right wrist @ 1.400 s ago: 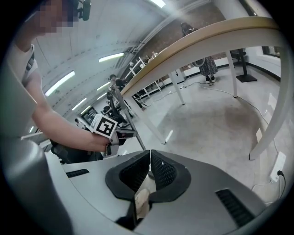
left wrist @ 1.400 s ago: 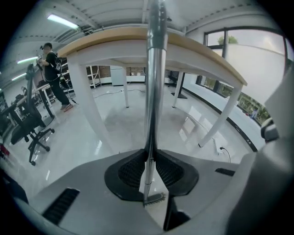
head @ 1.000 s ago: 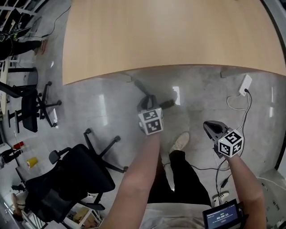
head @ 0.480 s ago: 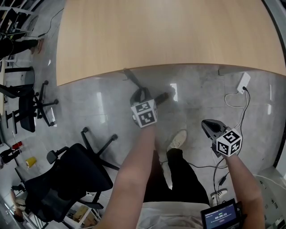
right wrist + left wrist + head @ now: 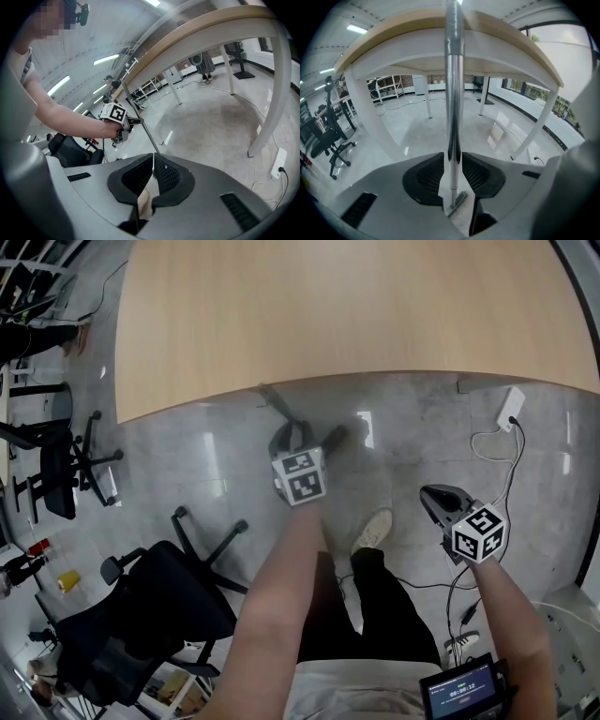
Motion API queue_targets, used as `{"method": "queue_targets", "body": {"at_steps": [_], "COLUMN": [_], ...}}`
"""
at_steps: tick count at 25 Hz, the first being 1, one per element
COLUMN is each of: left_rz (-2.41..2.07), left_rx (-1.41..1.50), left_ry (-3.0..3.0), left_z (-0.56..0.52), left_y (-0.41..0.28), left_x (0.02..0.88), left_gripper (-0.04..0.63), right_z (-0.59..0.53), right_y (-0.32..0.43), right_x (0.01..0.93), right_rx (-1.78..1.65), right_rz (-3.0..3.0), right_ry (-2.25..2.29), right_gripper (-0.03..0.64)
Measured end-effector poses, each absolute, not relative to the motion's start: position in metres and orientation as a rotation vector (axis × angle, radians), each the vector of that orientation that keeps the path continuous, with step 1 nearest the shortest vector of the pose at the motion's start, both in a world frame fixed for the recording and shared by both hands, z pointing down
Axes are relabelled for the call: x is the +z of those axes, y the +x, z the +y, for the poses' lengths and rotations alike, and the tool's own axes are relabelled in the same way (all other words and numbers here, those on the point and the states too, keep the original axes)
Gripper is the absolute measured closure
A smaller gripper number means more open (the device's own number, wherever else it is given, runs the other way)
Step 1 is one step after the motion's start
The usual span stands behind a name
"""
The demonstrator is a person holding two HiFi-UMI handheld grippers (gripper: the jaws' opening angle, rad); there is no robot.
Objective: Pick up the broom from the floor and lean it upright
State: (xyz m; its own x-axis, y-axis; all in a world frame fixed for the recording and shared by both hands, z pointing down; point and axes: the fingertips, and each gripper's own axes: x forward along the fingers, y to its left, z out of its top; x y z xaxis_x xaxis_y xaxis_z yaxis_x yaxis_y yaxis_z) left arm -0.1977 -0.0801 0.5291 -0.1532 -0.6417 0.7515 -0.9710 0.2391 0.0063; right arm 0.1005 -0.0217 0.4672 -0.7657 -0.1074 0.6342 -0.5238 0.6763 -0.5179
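The broom stands upright, and its metal handle (image 5: pixel 453 93) leans with its top against the edge of the wooden table (image 5: pixel 393 35). Its small brush head (image 5: pixel 458 200) rests on the floor below. My left gripper (image 5: pixel 452 161) has the handle between its jaws, which are opening, with a narrow gap at each pad. The head view shows this gripper (image 5: pixel 295 435) by the table edge, next to the handle (image 5: pixel 274 401). My right gripper (image 5: pixel 153 161) is shut with nothing in it, and hangs apart at the right (image 5: pixel 436 498).
A black office chair (image 5: pixel 141 615) stands at the lower left, another chair (image 5: pixel 66 465) farther left. A white power strip with a cable (image 5: pixel 511 413) lies on the floor at the right. White table legs (image 5: pixel 276 93) stand nearby. The person's shoe (image 5: pixel 375 532) is below the broom.
My left hand and the broom have shifted a little left and toward the table edge. The right gripper has hardly moved.
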Motion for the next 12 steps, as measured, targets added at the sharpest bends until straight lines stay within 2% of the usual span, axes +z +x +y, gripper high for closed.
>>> {"method": "queue_targets", "body": {"at_steps": [7, 12], "left_rz": [-1.857, -1.779], "left_rx": [0.653, 0.677], "left_ry": [1.527, 1.576], "left_z": [-0.061, 0.009], "left_y": [-0.192, -0.180], "left_x": [0.514, 0.500], "left_gripper": [0.460, 0.462], "right_z": [-0.023, -0.019], "right_y": [0.101, 0.099], "right_x": [0.468, 0.468], "right_rx": [0.944, 0.946], "right_rz": [-2.325, -2.327], "right_ry": [0.488, 0.506], "right_gripper": [0.597, 0.597]}}
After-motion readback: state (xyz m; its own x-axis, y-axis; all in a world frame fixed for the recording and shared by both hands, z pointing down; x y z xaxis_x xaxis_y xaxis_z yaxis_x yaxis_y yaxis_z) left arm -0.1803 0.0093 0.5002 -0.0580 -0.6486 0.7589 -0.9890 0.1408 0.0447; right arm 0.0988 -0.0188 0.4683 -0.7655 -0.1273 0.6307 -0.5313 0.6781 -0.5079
